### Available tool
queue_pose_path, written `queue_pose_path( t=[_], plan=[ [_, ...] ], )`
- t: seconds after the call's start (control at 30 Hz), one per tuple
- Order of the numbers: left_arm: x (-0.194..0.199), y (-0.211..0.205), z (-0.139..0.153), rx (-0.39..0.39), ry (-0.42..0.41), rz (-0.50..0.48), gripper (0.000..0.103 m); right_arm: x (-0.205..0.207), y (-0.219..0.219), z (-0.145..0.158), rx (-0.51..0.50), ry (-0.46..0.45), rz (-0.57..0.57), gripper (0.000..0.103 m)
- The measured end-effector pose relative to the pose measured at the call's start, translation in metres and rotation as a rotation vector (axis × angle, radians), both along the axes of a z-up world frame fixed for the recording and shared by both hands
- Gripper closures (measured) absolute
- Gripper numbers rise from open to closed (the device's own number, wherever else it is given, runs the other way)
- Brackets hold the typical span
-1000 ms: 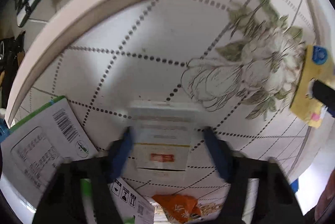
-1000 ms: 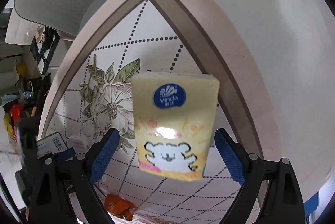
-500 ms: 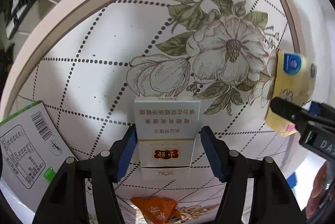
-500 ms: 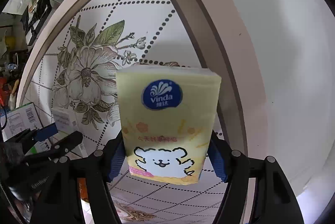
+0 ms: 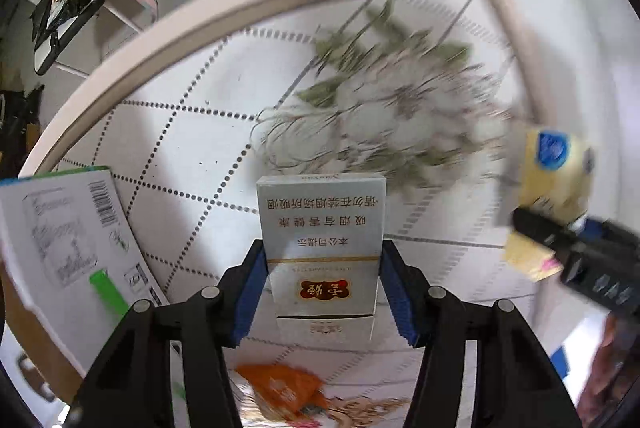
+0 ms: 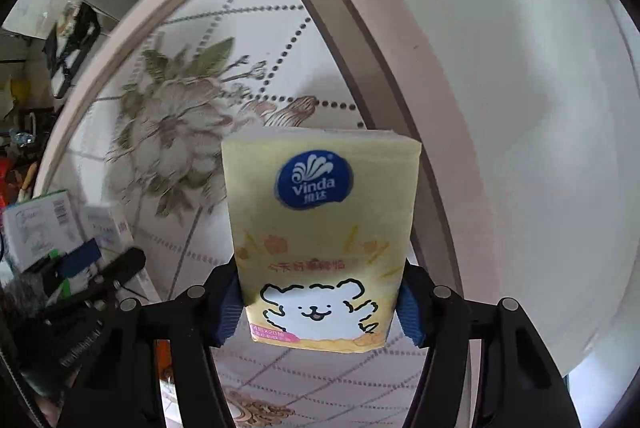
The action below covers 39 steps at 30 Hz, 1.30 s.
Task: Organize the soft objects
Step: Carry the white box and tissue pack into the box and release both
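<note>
My left gripper (image 5: pixel 322 292) is shut on a silver cigarette pack (image 5: pixel 322 240) with a red emblem, held above the flowered table top (image 5: pixel 192 132). My right gripper (image 6: pixel 318 302) is shut on a yellow Vinda tissue pack (image 6: pixel 320 228) with a white bear drawing, held up near the table's right edge. The tissue pack (image 5: pixel 554 172) and the right gripper's black body show at the right of the left wrist view. The left gripper and the cigarette pack (image 6: pixel 108 232) show at the left of the right wrist view.
A white box with a barcode and green edge (image 5: pixel 60 228) lies at the left. An orange packet (image 5: pixel 280 386) lies on the table below my left gripper. The table has a pink-beige rim (image 6: pixel 352 24). Cluttered shelves (image 5: pixel 68 0) stand beyond the table.
Both grippers closed on their packs and lifted them. The left wrist view swung left across the flower pattern; the tissue pack now sits lower between the right fingers.
</note>
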<state>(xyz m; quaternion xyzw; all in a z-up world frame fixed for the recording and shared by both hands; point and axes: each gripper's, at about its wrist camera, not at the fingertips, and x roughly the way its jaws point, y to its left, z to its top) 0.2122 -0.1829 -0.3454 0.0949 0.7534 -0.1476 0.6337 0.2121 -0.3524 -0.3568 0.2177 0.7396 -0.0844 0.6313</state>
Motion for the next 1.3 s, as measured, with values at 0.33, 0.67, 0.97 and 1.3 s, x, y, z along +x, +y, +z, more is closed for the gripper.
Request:
queue_pose_path(
  t=[0.33,0.67,0.97,1.3],
  plan=[
    [-0.012,0.059,0.163,-0.222,-0.189,0.05,0.05,-0.024,0.058,0.126,0.055,-0.211,0.101,0.038],
    [-0.029,0.214,0.257,-0.199,-0.283,0.196,0.05,-0.048,0.226,0.214,0.189,-0.324,0.356,0.038],
    [-0.038,0.362,0.217,-0.116,-0.212,0.369,0.05,-0.037,0.371,0.174,0.221,-0.221,0.482,0.038],
    [-0.015,0.42,0.128,-0.104,-0.026,0.423,0.05,-0.018,0.45,0.097,0.187,-0.102,0.532,0.038]
  ],
)
